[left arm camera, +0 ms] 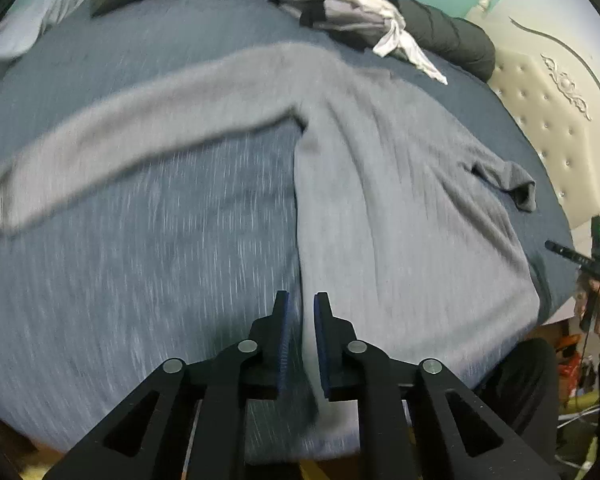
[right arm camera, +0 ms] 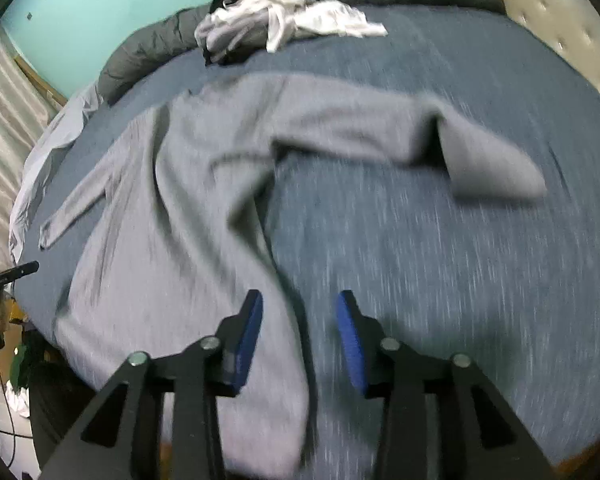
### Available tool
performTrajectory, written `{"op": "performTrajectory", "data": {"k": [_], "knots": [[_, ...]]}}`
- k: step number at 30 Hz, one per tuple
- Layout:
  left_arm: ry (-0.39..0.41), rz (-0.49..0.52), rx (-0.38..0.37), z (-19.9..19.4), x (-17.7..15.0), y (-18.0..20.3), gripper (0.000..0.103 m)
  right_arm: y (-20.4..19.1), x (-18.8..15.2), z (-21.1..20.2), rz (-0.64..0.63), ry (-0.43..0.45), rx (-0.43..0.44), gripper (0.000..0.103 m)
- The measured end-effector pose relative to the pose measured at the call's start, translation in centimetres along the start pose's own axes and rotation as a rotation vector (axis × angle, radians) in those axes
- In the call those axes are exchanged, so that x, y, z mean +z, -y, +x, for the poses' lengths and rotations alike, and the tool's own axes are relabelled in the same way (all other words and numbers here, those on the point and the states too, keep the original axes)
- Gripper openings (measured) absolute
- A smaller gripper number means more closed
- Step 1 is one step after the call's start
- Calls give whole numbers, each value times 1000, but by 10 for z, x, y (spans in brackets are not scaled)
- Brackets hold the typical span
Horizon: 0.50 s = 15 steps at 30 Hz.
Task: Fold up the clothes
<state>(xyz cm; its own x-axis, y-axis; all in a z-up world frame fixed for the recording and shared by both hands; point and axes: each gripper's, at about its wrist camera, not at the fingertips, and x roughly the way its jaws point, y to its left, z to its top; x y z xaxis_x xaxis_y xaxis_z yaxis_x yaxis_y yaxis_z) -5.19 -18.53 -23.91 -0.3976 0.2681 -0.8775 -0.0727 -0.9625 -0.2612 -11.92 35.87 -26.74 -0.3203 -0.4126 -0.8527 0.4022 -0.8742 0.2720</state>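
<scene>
Although the grey long-sleeved sweater (left arm camera: 400, 184) lies spread on the bed (left arm camera: 140, 280), we judge the folding barely begun: its body runs flat toward the near edge, one sleeve (left arm camera: 132, 128) stretches out straight to the side, and the other sleeve (right arm camera: 492, 160) is doubled back at the cuff, which looks more like a chance turn than a set fold. No clean fold shows in either view. A heap of unfolded clothes (left arm camera: 340, 4) waits at the far side against the dark duvet roll (left arm camera: 452, 36), so most of the work remains.

We find the left tool (left arm camera: 301, 300) low over the near hem, its fingers nearly pressed together with the sweater's side edge running up between them; it appears to pinch that edge, though blur prevents certainty. The right tool (right arm camera: 299, 300) sits at the opposite bottom corner, fingers spread, with the hem corner lying between them and not gripped. Both tools point forward along the garment from the near bedside. A tufted headboard (left arm camera: 560, 120) stands at one end.
</scene>
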Motion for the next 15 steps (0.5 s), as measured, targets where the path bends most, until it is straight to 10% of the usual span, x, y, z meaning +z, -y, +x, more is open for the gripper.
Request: {"op": "performTrajectory", "data": {"k": [15], "knots": [[39,119,-23,107,202,12,30,-29,197,122,-65,47,60,51]]}}
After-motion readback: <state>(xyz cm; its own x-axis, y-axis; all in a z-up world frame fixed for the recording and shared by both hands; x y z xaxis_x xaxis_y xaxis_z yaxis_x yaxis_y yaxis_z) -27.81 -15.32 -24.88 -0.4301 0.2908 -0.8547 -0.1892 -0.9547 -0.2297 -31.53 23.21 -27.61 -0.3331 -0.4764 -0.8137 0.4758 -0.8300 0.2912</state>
